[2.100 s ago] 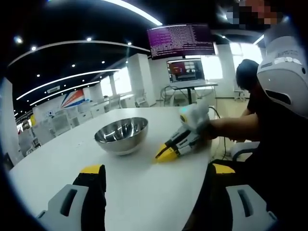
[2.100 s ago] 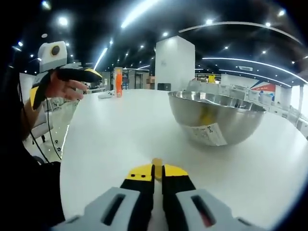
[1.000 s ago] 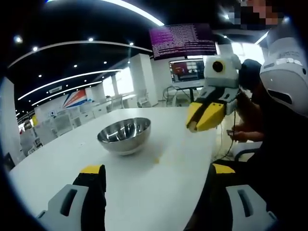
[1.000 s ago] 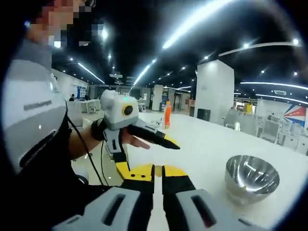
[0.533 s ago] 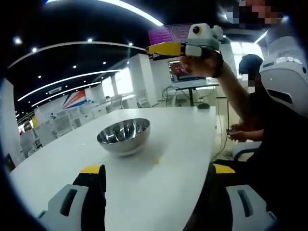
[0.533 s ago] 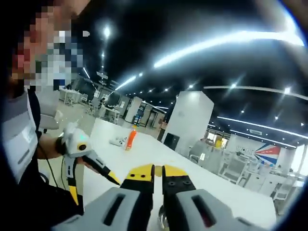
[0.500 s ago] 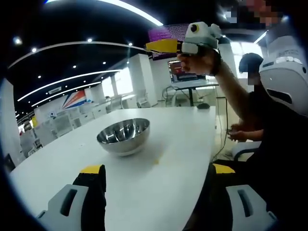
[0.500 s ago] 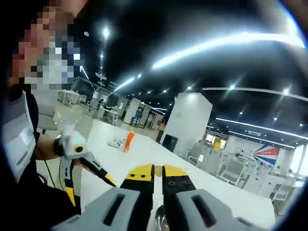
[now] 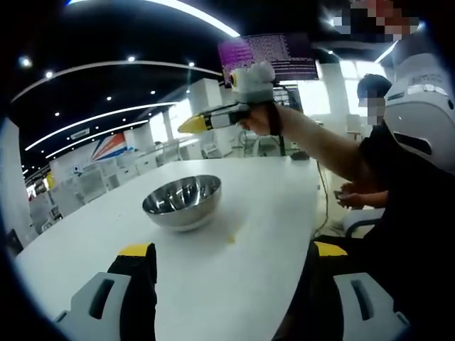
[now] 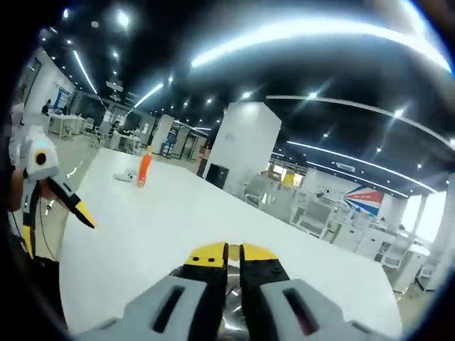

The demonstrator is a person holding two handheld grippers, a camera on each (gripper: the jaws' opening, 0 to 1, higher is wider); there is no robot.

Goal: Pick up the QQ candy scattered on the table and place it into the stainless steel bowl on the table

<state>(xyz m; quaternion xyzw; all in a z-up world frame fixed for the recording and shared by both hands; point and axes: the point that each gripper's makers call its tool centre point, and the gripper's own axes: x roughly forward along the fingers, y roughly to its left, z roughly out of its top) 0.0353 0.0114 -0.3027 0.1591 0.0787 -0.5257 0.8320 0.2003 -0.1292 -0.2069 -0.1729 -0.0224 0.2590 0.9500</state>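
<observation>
My right claw (image 9: pixel 186 126) is raised at the end of my outstretched arm (image 9: pixel 320 145), its yellow-tipped jaws pressed together. My left claw (image 9: pixel 231 252) sits low, jaws spread wide apart, my hand (image 10: pixel 15 186) gripping it.

A candy (image 9: pixel 230 239) lies apparently just beside the bowl (image 9: pixel 180 202).

No text can be read; the lines on the purple screen (image 9: pixel 274 55) past the left gripper (image 9: pixel 226 256) are too small
</observation>
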